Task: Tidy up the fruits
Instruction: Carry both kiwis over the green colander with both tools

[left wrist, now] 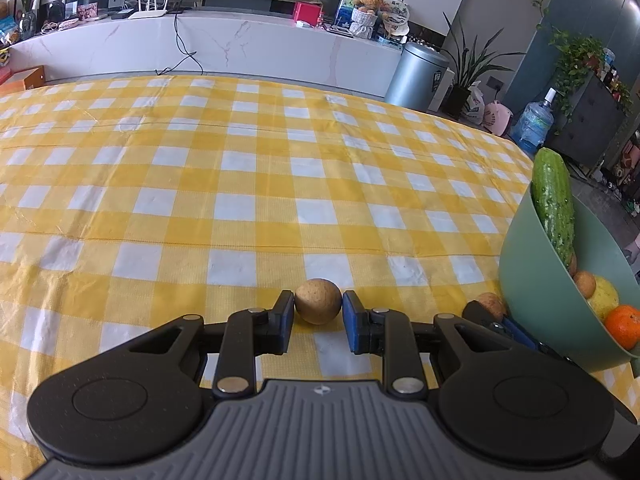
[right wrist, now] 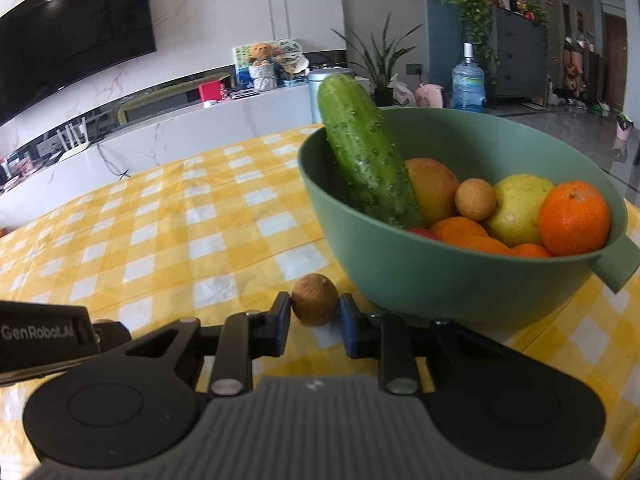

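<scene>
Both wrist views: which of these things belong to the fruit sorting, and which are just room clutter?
Job:
left gripper shut on a small brown fruit
right gripper shut on a second brown fruit
green bowl holding cucumber, oranges, yellow fruit

Lying about:
teddy bear
water jug
metal bin
television

Left tool (left wrist: pixel 318 307) and right tool (right wrist: pixel 314 307), both clamped, angled downward.

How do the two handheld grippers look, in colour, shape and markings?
Both look alike: the left gripper and right gripper have a grey ribbed body with a small logo, two round black discs, black linkage bars with silver pins, and black fingers with blue pads. White "GenRobot.AI" lettering shows on the left one's side in the right wrist view.
</scene>
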